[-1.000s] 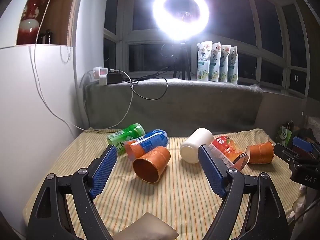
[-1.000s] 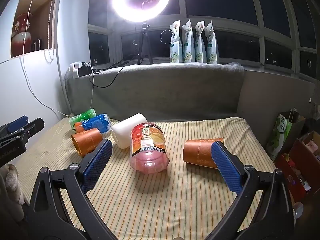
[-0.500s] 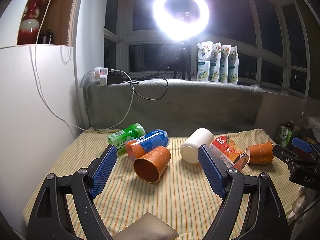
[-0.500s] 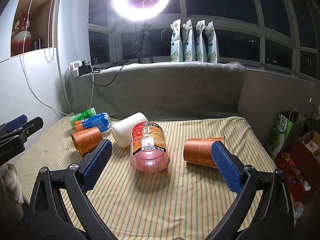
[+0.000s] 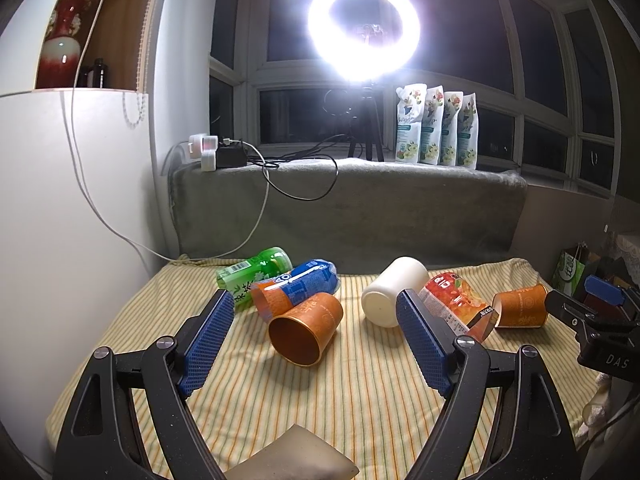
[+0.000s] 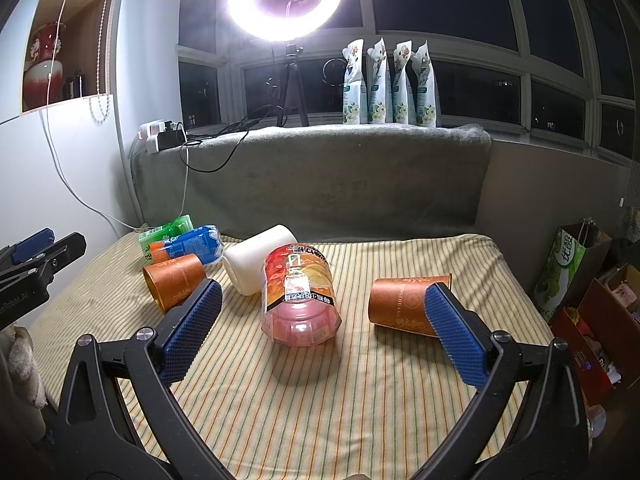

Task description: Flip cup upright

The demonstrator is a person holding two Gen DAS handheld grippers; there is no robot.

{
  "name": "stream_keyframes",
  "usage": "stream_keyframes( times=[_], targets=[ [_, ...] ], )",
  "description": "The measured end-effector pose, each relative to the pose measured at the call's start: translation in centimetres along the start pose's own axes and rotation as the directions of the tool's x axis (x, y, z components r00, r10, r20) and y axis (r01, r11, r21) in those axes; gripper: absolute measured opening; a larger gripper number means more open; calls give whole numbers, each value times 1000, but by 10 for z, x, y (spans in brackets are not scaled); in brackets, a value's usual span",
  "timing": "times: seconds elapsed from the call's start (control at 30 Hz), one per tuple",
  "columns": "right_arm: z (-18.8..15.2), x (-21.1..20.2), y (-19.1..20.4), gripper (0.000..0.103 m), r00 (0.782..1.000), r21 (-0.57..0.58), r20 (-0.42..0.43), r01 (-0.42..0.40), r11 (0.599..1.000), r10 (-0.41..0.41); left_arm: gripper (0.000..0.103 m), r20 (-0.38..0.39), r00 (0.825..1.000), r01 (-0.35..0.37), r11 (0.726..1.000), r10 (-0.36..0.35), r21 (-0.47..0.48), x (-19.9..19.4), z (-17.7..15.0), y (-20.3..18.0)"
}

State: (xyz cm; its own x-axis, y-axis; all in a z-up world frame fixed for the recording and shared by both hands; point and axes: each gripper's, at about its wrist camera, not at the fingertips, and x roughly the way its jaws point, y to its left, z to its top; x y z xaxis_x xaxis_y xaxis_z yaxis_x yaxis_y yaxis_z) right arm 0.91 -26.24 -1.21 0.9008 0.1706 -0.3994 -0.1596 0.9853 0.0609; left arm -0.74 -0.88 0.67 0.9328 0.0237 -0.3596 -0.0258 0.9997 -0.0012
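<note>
Several cups lie on their sides on the striped cloth. An orange cup (image 5: pixel 307 329) lies mouth toward me in front of my open, empty left gripper (image 5: pixel 316 344); it also shows in the right wrist view (image 6: pixel 176 281). A white cup (image 5: pixel 394 297) (image 6: pixel 259 264) lies in the middle. A second orange cup (image 6: pixel 400 305) (image 5: pixel 520 311) lies at the right, partly behind the right finger of my open, empty right gripper (image 6: pixel 320 332). A pink clear cup with an orange label (image 6: pixel 300 294) (image 5: pixel 456 306) lies just ahead of that gripper.
A green bottle (image 5: pixel 252 272) and a blue-labelled bottle (image 5: pixel 300 284) lie at the back left. A grey padded ledge (image 6: pixel 312 176) bounds the far side, with a ring light (image 5: pixel 364 28), cables and pouches (image 6: pixel 388 84). Boxes and a bag (image 6: pixel 568 268) stand off the right edge.
</note>
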Motion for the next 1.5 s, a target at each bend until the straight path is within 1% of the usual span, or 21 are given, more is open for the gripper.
stream_keyframes(
  times=[0.03, 1.07, 1.3, 1.5],
  targets=[
    [2, 1, 5, 103, 1000, -3, -2, 2, 1000, -2, 83, 0, 1000, 1, 1000, -1, -1, 0, 0, 0],
    [3, 5, 6, 103, 1000, -9, -4, -2, 1000, 2, 83, -1, 1000, 0, 1000, 0, 0, 1, -1, 2],
    [6, 9, 15, 103, 1000, -21, -14, -11, 1000, 11, 83, -5, 1000, 0, 1000, 0, -2, 4, -2, 3],
    [10, 18, 17, 103, 999, -23, -29, -35, 999, 34, 83, -16, 1000, -2, 1000, 1, -12, 8, -2, 9]
  ],
)
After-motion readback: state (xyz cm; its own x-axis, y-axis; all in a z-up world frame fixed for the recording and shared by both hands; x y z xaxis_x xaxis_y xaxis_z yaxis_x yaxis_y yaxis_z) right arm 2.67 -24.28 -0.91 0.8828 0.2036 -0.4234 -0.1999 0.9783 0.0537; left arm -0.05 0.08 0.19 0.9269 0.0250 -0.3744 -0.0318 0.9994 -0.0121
